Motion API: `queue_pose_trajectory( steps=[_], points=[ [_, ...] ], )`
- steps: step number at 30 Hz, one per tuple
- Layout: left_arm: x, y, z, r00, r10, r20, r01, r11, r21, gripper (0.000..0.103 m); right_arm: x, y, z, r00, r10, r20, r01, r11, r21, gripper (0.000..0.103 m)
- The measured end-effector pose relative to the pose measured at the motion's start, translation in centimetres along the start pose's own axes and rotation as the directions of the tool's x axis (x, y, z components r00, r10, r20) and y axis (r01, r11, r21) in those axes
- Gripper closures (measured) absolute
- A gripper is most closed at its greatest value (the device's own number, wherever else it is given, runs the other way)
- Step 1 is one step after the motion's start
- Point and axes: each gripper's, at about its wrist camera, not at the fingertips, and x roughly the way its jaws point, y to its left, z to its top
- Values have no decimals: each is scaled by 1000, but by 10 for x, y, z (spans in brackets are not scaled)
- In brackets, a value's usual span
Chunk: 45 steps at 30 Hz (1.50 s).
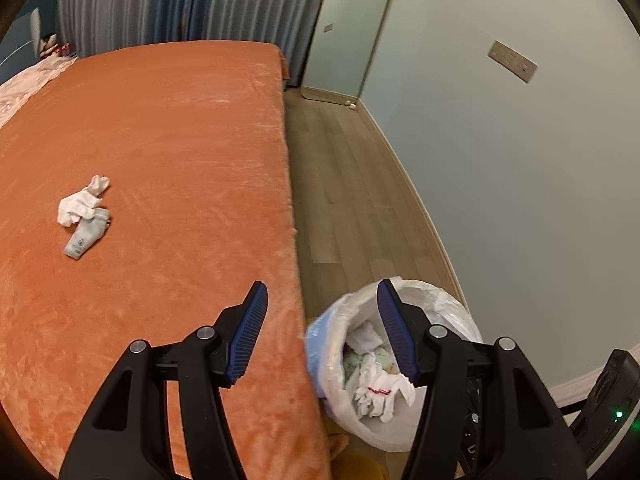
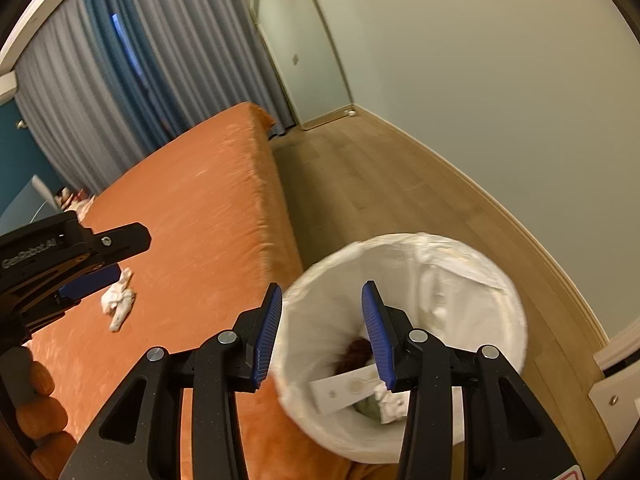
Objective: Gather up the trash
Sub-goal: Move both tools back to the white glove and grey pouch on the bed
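A round bin lined with a white plastic bag stands on the floor beside the bed and holds crumpled white tissues, a flat white packet and something dark. My left gripper hangs open over the bed's edge and the bin's rim, nothing between its blue pads. Over the bin's mouth my right gripper is open and empty too. On the orange bedspread lies a small heap of white crumpled tissue with a grey sock-like piece. The left gripper's body shows at the left of the right wrist view.
A strip of wooden floor runs between the bed and a pale wall with a switch plate. Grey-blue curtains hang behind the bed. A pale pink cloth lies at the bed's far left.
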Motion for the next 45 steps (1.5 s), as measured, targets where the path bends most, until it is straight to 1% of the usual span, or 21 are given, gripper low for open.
queue_pose_trajectory(
  steps=[4, 12, 16, 19, 22, 23, 24, 25, 26, 31, 32, 34, 35, 37, 39, 41, 45],
  points=[
    [-5, 36, 5, 999, 35, 14, -35, 999, -40, 49, 6, 35, -4, 999, 30, -14, -31, 998, -50, 57],
    [-13, 109, 13, 994, 106, 21, -102, 986, -135, 49, 29, 105, -15, 994, 85, -71, -95, 985, -144, 56],
    [-16, 151, 16, 989, 149, 19, -143, 973, -181, 49, 43, 145, -23, 988, 113, -106, -132, 972, -193, 56],
    [-17, 184, 18, 984, 180, 14, -173, 962, -209, 49, 55, 174, -30, 984, 124, -131, -152, 961, -229, 53],
    [-15, 219, 18, 975, 221, 6, -214, 950, -227, 47, 72, 202, -38, 975, 139, -171, -180, 951, -251, 53],
    [-15, 231, 18, 971, 237, 2, -230, 945, -231, 46, 78, 208, -40, 972, 144, -185, -189, 949, -251, 53],
    [-14, 247, 19, 966, 260, -2, -253, 937, -241, 42, 87, 218, -43, 967, 152, -206, -201, 948, -246, 52],
    [-13, 257, 19, 962, 273, -5, -266, 932, -248, 36, 94, 225, -46, 963, 155, -219, -207, 948, -240, 49],
    [-12, 271, 19, 957, 291, -7, -283, 924, -256, 34, 102, 234, -49, 959, 159, -234, -214, 948, -236, 48],
    [3, 341, 25, 920, 389, -45, -388, 889, -243, 32, 143, 275, -66, 937, 162, -311, -244, 938, -245, 48],
    [7, 354, 27, 913, 403, -53, -404, 882, -243, 32, 153, 289, -69, 931, 161, -328, -250, 936, -249, 48],
    [17, 381, 31, 900, 430, -73, -434, 865, -251, 26, 172, 310, -76, 923, 157, -351, -256, 932, -256, 48],
    [21, 393, 33, 897, 436, -80, -441, 860, -258, 26, 179, 317, -77, 920, 157, -358, -260, 930, -260, 48],
    [29, 413, 38, 897, 432, -92, -440, 857, -268, 25, 198, 337, -82, 914, 152, -376, -264, 927, -267, 48],
    [42, 430, 46, 902, 418, -108, -431, 863, -264, 25, 212, 350, -82, 909, 149, -389, -267, 925, -270, 48],
    [54, 439, 53, 904, 412, -115, -428, 866, -257, 25, 228, 364, -82, 906, 144, -398, -265, 926, -268, 48],
    [81, 448, 69, 929, 349, -121, -369, 890, -269, 25, 255, 382, -82, 902, 135, -410, -255, 933, -253, 48]
  ],
)
